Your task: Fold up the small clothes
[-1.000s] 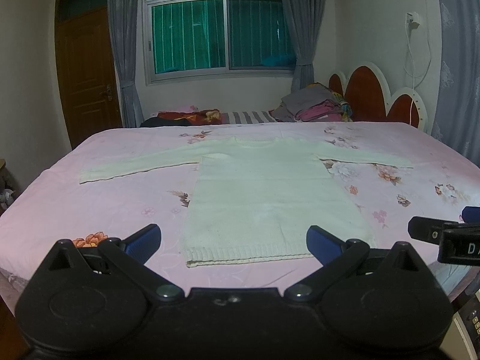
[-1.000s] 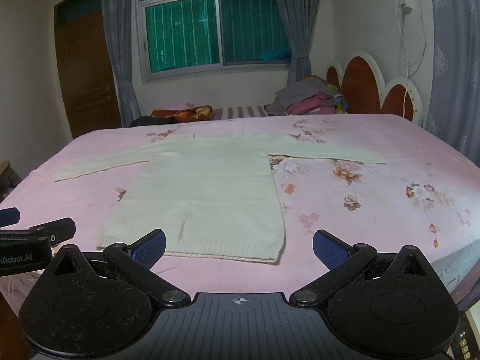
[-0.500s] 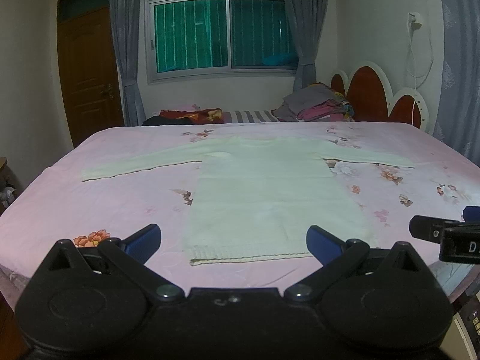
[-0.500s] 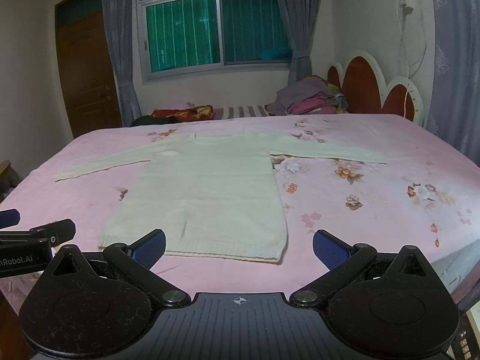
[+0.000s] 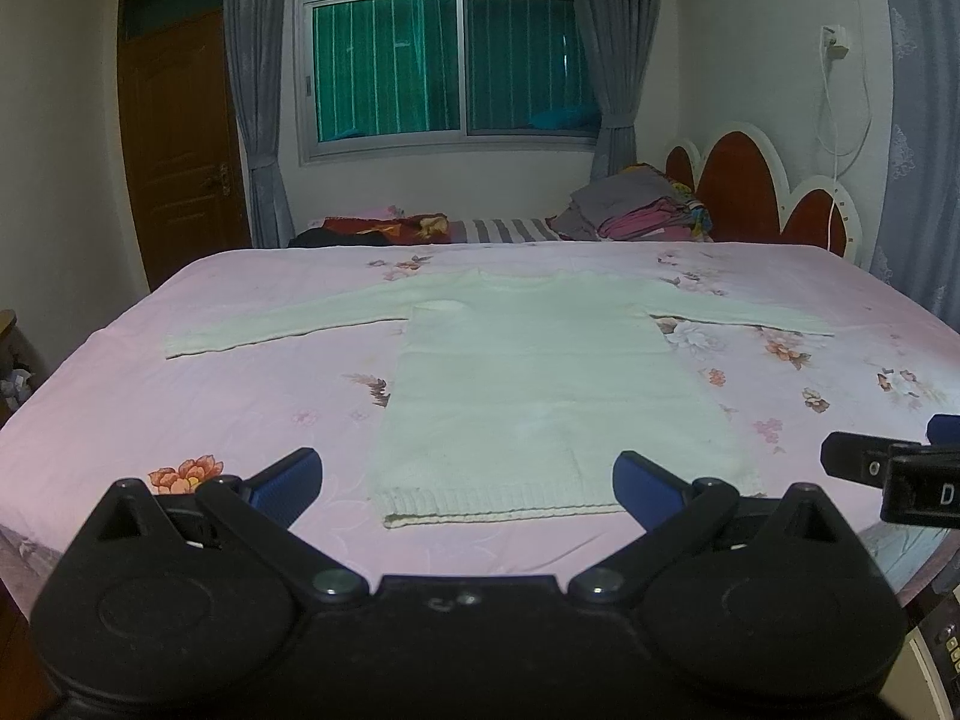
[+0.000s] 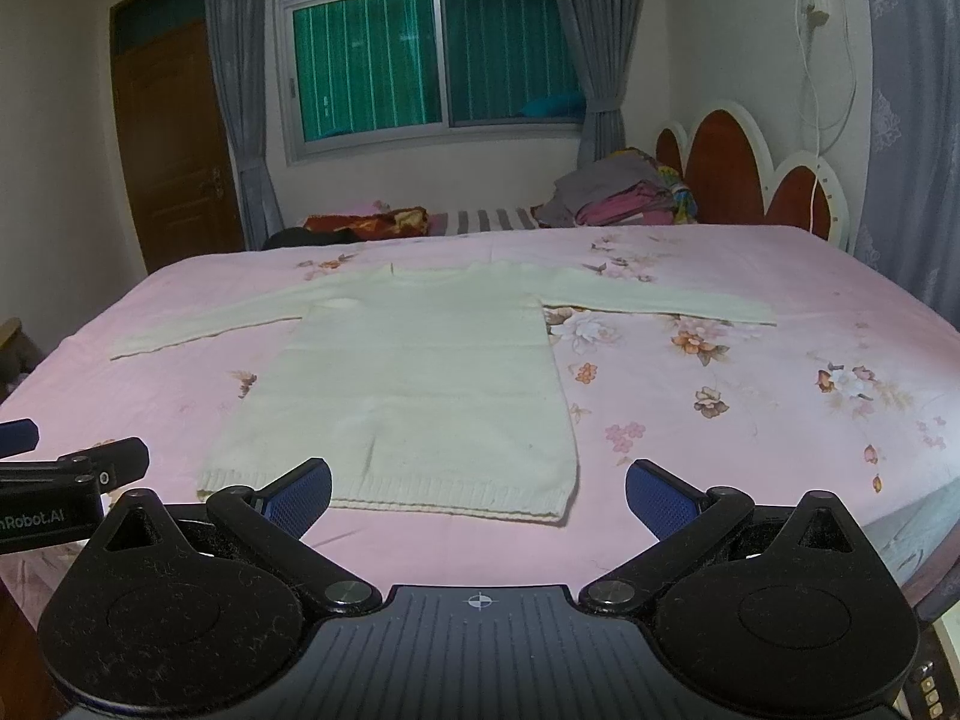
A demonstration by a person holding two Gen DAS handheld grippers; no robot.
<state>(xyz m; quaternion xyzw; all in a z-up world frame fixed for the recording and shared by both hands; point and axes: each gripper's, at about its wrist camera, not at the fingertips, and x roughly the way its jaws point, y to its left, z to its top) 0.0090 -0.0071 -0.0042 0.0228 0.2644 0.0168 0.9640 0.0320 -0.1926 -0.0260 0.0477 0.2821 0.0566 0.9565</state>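
Cream sweater [image 5: 540, 384] flat on pink bed [image 5: 180, 396], sleeves spread | left gripper [image 5: 468, 480] fingers wide, empty | right gripper [image 6: 478, 495] fingers wide, empty

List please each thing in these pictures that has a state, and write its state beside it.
Cream knitted long-sleeved sweater: unfolded, flat on the pink floral bedsheet, both sleeves spread out.
Left tool: open, holding nothing.
Right tool: open, holding nothing.
Brown wooden door: closed.
Grey curtains: drawn aside.
Glass sliding window: seems closed.
Pile of clothes by the headboard: folded, stacked.
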